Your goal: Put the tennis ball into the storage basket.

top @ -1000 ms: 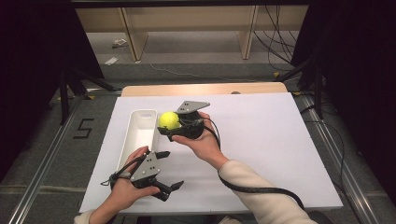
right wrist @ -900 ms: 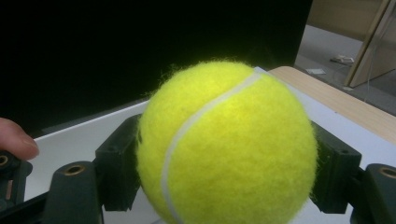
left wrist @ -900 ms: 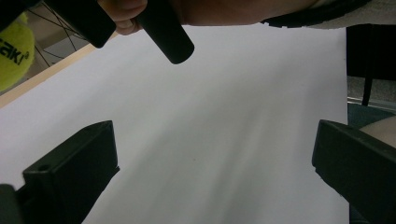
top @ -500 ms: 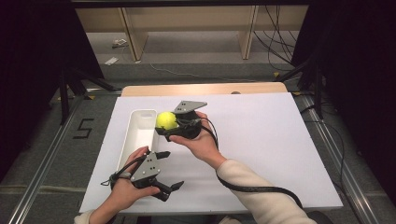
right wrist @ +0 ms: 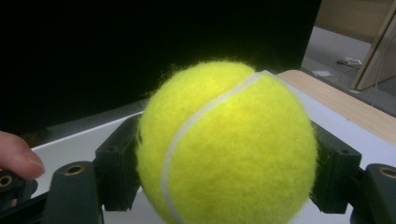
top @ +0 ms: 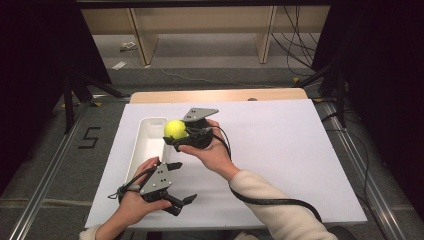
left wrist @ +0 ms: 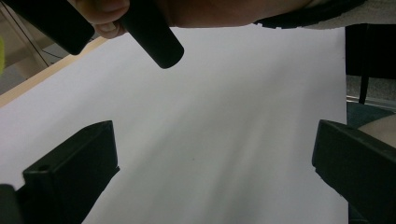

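Observation:
A yellow tennis ball (top: 175, 129) (right wrist: 224, 144) is clamped between the jaws of my right gripper (top: 176, 134), which holds it just above the right rim of a white rectangular bin (top: 146, 145). In the right gripper view the ball sits tight between both black jaws. My left gripper (top: 178, 182) rests low near the table's front edge, right of the bin's near end, jaws spread wide. Its own view has only bare white tabletop (left wrist: 233, 116) between the jaws, with the right hand and gripper at the top.
The white sheet (top: 280, 150) covers most of the table; a wooden strip (top: 220, 95) runs along its far edge. Beyond it, wooden shelving legs and cables on the floor. A cable (top: 270, 200) trails from the right gripper under the sleeve.
The right gripper has carried the ball slightly leftward, toward the bin. The left gripper has stayed in place.

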`<state>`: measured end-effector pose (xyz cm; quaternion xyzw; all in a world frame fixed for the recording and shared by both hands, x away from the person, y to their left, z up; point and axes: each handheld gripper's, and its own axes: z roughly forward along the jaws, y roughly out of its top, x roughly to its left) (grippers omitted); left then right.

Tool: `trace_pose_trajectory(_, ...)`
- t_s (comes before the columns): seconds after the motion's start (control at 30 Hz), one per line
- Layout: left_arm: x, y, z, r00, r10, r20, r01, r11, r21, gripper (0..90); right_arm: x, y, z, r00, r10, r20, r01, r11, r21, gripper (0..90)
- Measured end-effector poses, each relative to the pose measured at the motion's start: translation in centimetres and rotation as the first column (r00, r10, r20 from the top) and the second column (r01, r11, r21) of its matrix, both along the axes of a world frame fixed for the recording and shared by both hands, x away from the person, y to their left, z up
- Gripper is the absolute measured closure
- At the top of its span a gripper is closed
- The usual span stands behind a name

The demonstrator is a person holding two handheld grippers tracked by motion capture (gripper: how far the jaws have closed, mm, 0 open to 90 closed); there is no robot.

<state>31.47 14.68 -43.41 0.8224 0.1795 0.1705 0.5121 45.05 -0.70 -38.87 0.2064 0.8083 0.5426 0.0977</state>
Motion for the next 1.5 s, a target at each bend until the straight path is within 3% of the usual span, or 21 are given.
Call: trace_pose_trajectory(1.5, 0.0, 0.0, 0.0, 1.0000, -0.004, 0.000, 0.004, 1.0000, 0.003, 0.0, 0.5, 2.4, -0.1, 0.9991, 0.039, -0.014, -0.039, 0.9991, -0.013, 26.2)
